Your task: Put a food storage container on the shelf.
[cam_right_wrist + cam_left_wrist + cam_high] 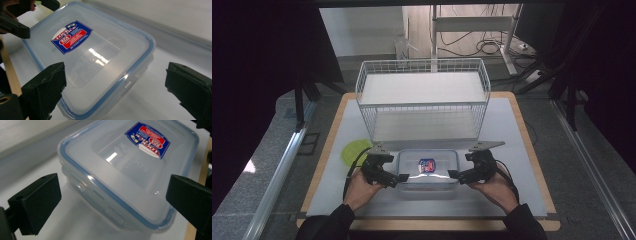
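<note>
Container [428,172] between two grippers, fingers [35,205] wide open, holding nothing

Container [120,177] in left gripper view: far right corner cut by picture's top-right edge; near wall blurred, clip shapes indistinct. Label [148,139] print too small, upside down, mostly unreadable. In right gripper view, container's [100,65] near corner cut by bottom edge; label's [72,37] fine print illegible. High view: green disc [354,151] near mat's left edge partly hidden behind left gripper [398,178]; what it is, cannot tell. Basket's [422,102] lower front hides mat behind it. Person's sleeves cut by bottom edge.
</note>
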`<state>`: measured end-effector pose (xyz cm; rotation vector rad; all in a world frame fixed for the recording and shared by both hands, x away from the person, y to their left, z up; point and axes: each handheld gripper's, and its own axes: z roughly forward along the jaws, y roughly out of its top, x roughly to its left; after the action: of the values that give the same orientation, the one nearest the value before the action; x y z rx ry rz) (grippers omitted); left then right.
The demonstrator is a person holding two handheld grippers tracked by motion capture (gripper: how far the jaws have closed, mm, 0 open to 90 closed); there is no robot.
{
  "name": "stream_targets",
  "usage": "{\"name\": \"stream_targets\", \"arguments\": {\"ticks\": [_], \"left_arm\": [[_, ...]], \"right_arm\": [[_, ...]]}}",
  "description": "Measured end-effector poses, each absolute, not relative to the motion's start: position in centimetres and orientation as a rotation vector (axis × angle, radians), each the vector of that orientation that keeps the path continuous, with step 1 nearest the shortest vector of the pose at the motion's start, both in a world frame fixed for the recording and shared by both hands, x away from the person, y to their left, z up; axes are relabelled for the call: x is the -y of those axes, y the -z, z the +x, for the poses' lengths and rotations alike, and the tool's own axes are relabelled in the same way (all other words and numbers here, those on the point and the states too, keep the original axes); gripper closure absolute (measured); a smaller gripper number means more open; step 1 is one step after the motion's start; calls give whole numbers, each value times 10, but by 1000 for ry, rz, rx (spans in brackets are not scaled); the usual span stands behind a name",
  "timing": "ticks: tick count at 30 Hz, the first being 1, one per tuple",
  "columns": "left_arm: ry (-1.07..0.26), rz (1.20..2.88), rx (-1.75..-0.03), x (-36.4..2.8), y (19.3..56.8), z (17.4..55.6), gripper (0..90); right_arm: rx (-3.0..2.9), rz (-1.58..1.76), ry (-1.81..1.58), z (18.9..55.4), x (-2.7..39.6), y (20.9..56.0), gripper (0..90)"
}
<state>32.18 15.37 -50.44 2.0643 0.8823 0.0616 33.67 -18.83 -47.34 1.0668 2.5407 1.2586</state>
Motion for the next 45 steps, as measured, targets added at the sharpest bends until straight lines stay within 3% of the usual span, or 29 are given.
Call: {"name": "stream_targets", "arguments": {"ticks": [11,19,20,24,27,36,42,45], "left_arm": [[131,2007,-930,-152,515,332,0],[172,2035,-953,-152,512,328,17],[155,2038,-952,-153,510,326,40],[102,1996,-951,-159,503,313,166],[135,1948,-965,-166,506,308,256],[147,1878,-971,-175,506,292,407],[148,1876,-982,-176,507,289,425],[148,1882,-977,-176,507,289,426]], "right_arm": [[-2690,1201,-1281,349,179,492,54],[-2724,1340,-1333,353,186,494,142],[-2728,1331,-1322,351,186,493,160],[-2646,1386,-1410,346,199,484,369],[-2640,1361,-1391,338,199,480,389],[-2630,1368,-1481,321,212,481,509],[-2673,1418,-1482,316,212,490,462],[-2651,1433,-1512,314,214,493,490]]}}
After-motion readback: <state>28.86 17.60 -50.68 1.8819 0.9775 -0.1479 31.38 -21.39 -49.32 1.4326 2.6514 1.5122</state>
